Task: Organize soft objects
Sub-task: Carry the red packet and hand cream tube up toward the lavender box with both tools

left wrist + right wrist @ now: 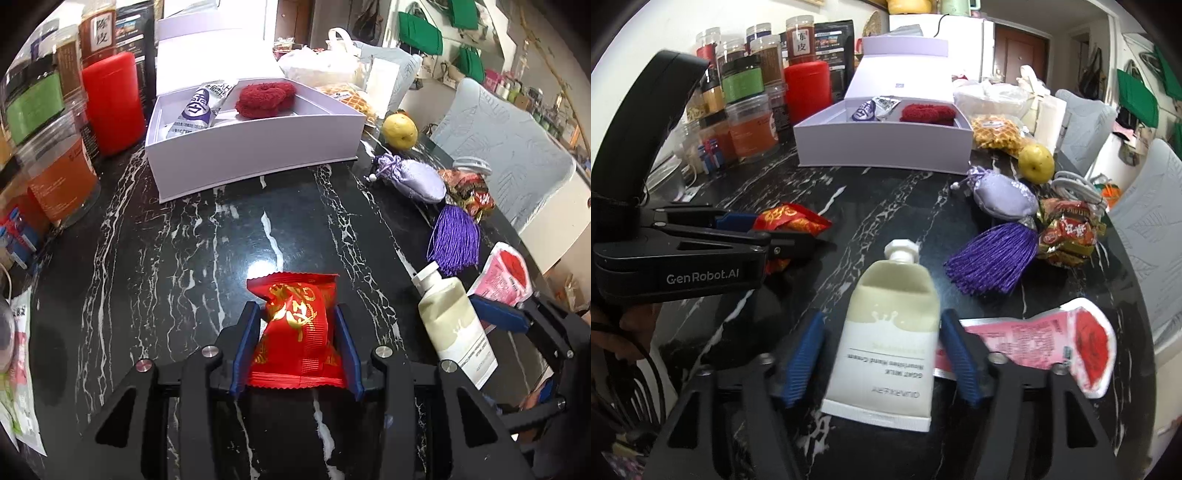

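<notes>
Our left gripper is closed on the red foil packet, its blue pads pressing the packet's sides so that the wrapper bulges between them, low over the black marbled surface. Our right gripper stands wide, its pads clear on both sides of the cream tube, which lies flat on the surface with its cap pointing away from us; nothing is gripped there.

We judge the packet light and crinkly: the foil is slick, and the filling probably gives under pressure, so a moderate squeeze across the plump middle, as now, looks safer than pinching a crimped end, which could slip or tear. The tube looks soft-walled and smooth. We would take it across the lower body, near the flat crimped end, not the cap, and close gently, since a hard squeeze may deform it or force cream toward the cap.

The open lavender box at the far side already holds a red fluffy item and a silver sachet, so it looks like the place for both. The purple tassel and pink pouch lie just beside the tube, so we should watch for snagging them.
</notes>
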Available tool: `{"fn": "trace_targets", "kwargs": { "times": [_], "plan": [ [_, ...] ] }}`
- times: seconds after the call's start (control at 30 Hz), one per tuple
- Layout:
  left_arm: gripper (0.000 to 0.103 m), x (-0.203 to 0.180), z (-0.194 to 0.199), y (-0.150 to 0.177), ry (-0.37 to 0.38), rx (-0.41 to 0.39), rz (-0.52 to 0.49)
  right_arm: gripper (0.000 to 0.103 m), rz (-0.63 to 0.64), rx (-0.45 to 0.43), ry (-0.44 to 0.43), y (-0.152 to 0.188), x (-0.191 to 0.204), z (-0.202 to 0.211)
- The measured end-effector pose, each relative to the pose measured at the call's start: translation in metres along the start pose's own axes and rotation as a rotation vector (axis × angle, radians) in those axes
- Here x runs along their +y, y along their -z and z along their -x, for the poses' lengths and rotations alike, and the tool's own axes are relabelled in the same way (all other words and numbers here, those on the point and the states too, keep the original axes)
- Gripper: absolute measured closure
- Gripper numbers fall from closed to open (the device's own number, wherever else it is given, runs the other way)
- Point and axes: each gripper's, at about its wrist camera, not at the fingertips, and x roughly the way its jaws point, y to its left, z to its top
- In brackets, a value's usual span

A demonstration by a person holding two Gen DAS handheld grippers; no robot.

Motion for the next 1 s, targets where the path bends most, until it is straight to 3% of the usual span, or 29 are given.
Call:
{"fn": "trace_targets", "kwargs": {
  "times": [0.13,0.17,0.2,0.53,1.0],
  "plan": [
    [0.057,-0.007,-0.002,0.001,-0.033,0.003,-0.051,0.034,0.016,0.001,0.033,0.001,0.004,-0.001],
    [0.056,-0.008,-0.003,0.002,-0.042,0.003,-0.064,0.048,0.007,-0.004,0.040,0.001,0.003,0.000],
    [0.056,-0.010,-0.003,0.002,-0.049,0.000,-0.077,0.051,-0.005,-0.007,0.039,0.001,0.001,0.001],
    [0.063,-0.009,0.001,0.007,-0.033,-0.020,-0.056,0.052,-0.043,-0.023,0.003,0.001,-0.005,0.008],
    [0.064,-0.011,0.032,0.002,-0.023,-0.080,-0.026,0.052,-0.055,-0.076,-0.057,-0.011,-0.006,0.027]
  ]
}}
